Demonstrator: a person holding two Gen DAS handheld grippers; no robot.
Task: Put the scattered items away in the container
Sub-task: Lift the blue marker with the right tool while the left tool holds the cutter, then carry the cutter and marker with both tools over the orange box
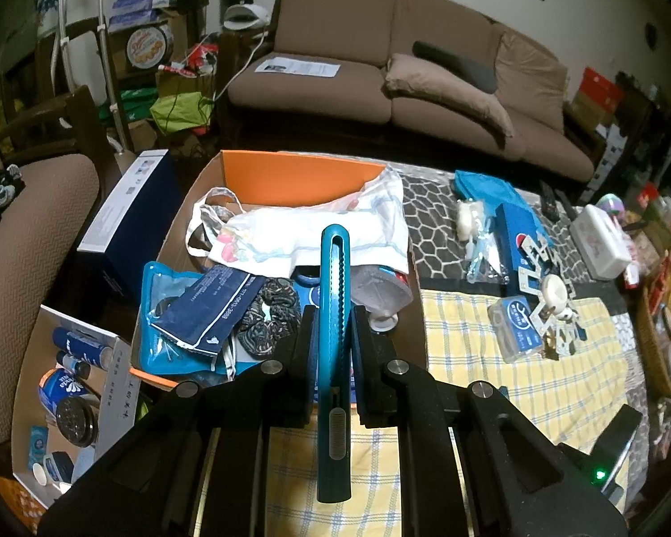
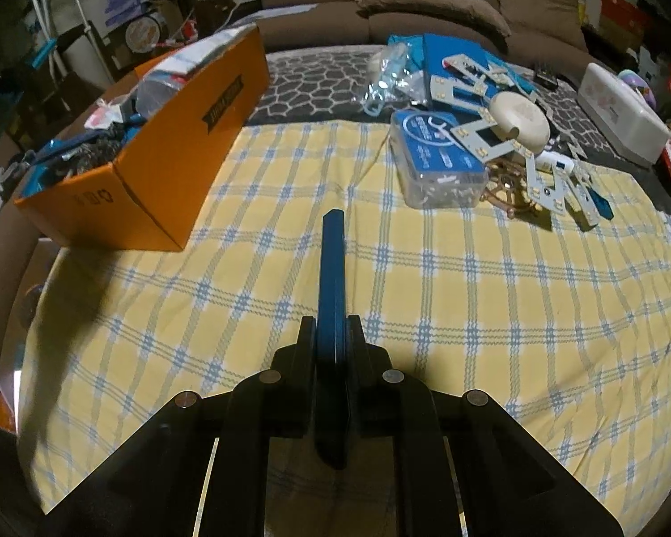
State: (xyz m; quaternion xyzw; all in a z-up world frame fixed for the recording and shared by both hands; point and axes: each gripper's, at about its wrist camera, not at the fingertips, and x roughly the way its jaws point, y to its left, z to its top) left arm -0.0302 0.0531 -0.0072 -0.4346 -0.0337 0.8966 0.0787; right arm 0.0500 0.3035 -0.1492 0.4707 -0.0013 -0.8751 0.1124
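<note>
Behind my bench a long brown sofa is sitting against the wall. Yellow checked cloth is covering the bench where I am working.

My left gripper is holding a long teal plastic box cutter. Its jaws are squeezing almost shut on the cutter's flat sides, and the cutter is sticking out forward over the orange cardboard box. That box is sitting at the left edge of the bench and is already holding a white plastic bag, a dark patterned hair scrunchie and a blue pouch.

My right gripper is holding a thin dark blue flat thing edge-on, with its jaws nearly closed around it. I cannot tell what that thing is.

More things are lying scattered near the far right of the cloth: a clear plastic case with a blue label, a round cream disc and some grey cardboard cut-out pieces.
</note>
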